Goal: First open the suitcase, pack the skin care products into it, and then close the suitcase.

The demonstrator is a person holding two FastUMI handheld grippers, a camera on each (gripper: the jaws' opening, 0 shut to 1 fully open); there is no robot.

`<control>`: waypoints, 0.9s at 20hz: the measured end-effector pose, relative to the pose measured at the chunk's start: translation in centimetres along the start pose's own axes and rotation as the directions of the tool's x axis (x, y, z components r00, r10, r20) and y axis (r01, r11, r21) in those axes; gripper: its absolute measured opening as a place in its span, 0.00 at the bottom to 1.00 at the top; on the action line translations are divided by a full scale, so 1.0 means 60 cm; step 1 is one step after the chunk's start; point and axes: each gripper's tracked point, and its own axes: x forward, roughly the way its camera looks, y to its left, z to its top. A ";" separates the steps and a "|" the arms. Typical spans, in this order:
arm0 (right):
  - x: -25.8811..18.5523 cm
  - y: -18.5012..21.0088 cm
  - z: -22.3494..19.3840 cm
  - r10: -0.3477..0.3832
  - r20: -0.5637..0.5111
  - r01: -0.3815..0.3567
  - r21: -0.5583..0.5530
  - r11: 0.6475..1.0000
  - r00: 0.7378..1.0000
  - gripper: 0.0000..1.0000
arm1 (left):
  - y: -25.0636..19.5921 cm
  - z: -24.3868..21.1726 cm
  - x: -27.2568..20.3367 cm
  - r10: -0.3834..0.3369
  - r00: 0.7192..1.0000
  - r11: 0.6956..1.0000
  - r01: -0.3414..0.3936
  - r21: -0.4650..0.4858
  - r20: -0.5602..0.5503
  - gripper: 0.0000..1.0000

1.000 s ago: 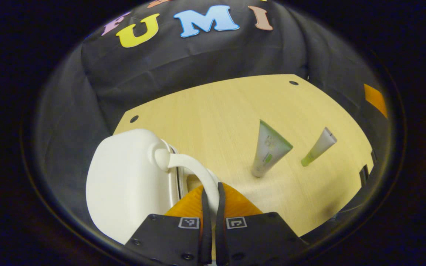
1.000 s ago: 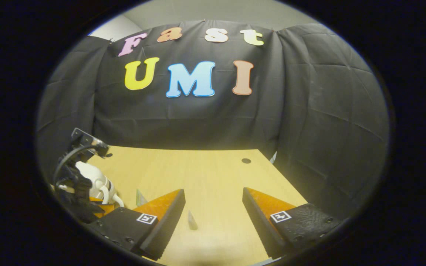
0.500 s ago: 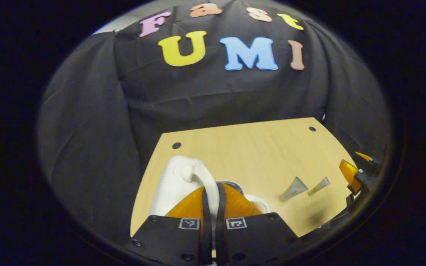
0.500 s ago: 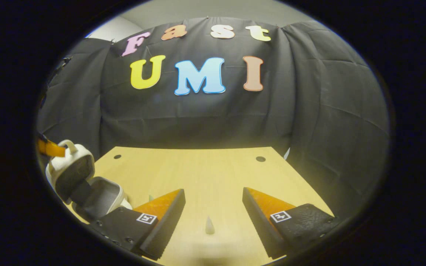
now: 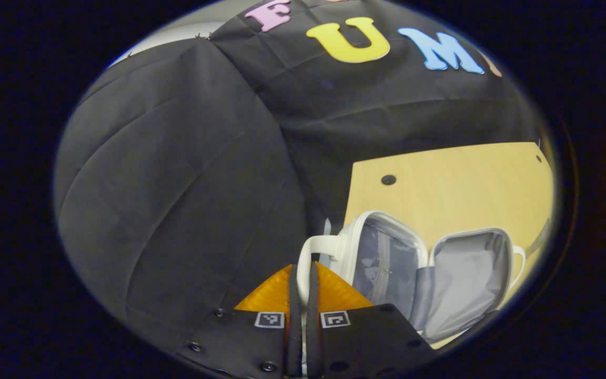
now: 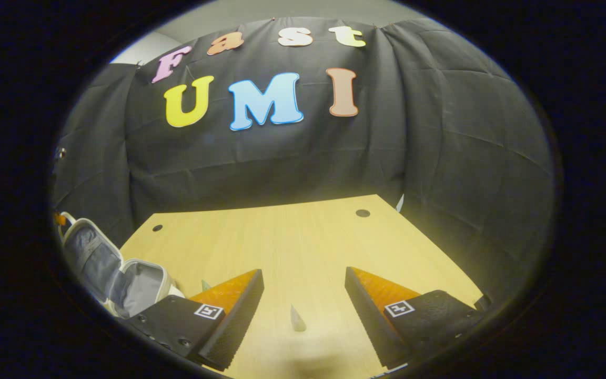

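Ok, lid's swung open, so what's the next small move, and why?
Probably open the left gripper and let go of the handle: the suitcase already lies open, both lined halves showing. The right gripper, jaws apart over the table, can then go for the tube ahead.

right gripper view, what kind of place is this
Likely a staged recording booth, not a lived-in room: black cloth wall draped behind, a bare wooden table with drilled holes, and a small white suitcase lying open on it as a prop.
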 end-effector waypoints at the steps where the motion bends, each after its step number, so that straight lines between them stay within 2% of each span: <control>1: 0.000 0.001 -0.003 -0.002 -0.008 0.002 0.000 1.000 1.000 0.95 | 0.010 -0.028 0.033 0.010 0.999 1.000 -0.010 -0.007 -0.034 0.10; 4: 0.002 0.002 0.000 -0.009 -0.014 0.009 -0.014 1.000 1.000 0.95 | 0.028 -0.105 0.128 0.023 0.989 1.000 -0.023 0.002 -0.144 0.11; 7: 0.001 -0.004 0.000 -0.029 -0.020 0.028 -0.029 0.999 0.999 0.95 | 0.023 -0.160 0.195 0.003 0.974 1.000 -0.007 -0.015 -0.226 0.11; 11: -0.001 -0.012 -0.003 -0.050 -0.035 0.049 -0.033 0.998 0.998 0.95 | 0.018 -0.225 0.246 -0.019 0.948 0.996 -0.010 -0.090 -0.317 0.13; 12: -0.002 -0.013 -0.002 -0.054 -0.035 0.053 -0.031 0.998 0.998 0.95 | 0.023 -0.237 0.255 -0.004 0.946 0.995 -0.029 -0.096 -0.324 0.15; 13: -0.001 -0.014 -0.004 -0.057 -0.037 0.055 -0.029 0.998 0.998 0.95 | 0.025 -0.255 0.249 0.012 0.932 0.993 -0.055 -0.107 -0.363 0.19; 14: -0.002 -0.013 -0.004 -0.056 -0.039 0.055 -0.028 0.998 0.998 0.95 | 0.031 -0.256 0.245 0.026 0.932 0.990 -0.073 -0.119 -0.361 0.29; 15: -0.002 -0.012 -0.009 -0.055 -0.045 0.053 -0.028 0.998 0.997 0.95 | 0.049 -0.253 0.250 0.069 0.939 0.986 -0.115 -0.118 -0.337 0.40; 18: 0.000 -0.002 -0.017 -0.035 -0.061 0.033 -0.032 0.999 0.998 0.95 | 0.093 -0.209 0.216 0.164 0.958 0.969 -0.201 -0.143 -0.234 0.99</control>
